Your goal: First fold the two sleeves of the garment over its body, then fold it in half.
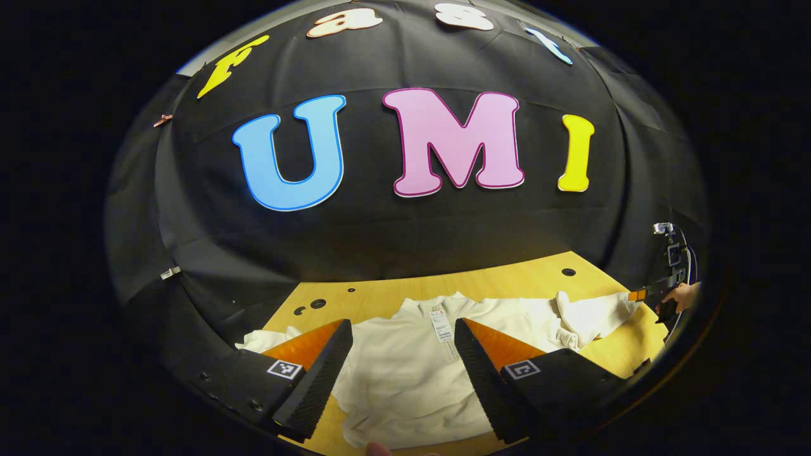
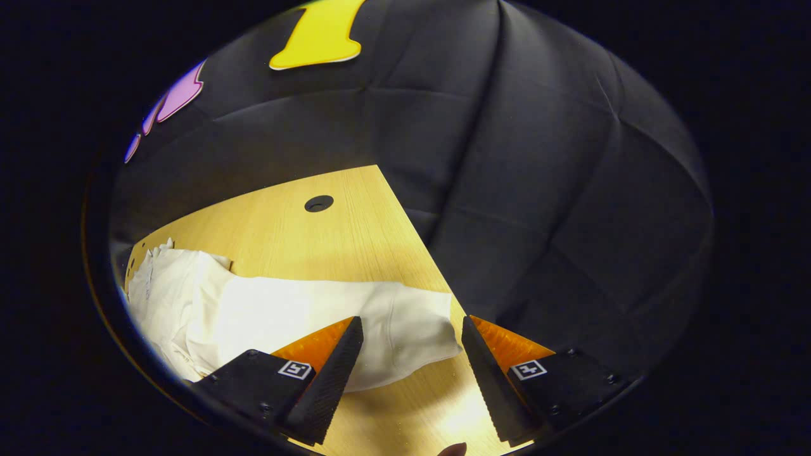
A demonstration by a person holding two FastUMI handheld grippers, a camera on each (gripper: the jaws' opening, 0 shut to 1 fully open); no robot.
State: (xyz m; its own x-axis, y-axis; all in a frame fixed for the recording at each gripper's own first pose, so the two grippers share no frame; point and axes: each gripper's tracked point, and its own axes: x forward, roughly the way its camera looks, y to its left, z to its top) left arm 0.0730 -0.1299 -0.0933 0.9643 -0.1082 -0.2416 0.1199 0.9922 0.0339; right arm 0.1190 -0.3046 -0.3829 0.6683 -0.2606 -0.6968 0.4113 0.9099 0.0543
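Both tools [image 1: 403, 354] [image 2: 412, 354] gape above white garment [image 1: 405, 380]; sleeve [image 2: 355, 316] reaches table edge [image 2: 412, 228].

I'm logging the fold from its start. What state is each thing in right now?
White long-sleeved fabric garment: spread on the yellow wooden table, body wrinkled, neck tag showing, not yet folded in half.
Garment's sleeve: stretched out flat on the table, not yet folded over the body.
Left gripper: open, fingers apart above the garment's body.
Right gripper: open, fingers either side of the sleeve's cuff end.
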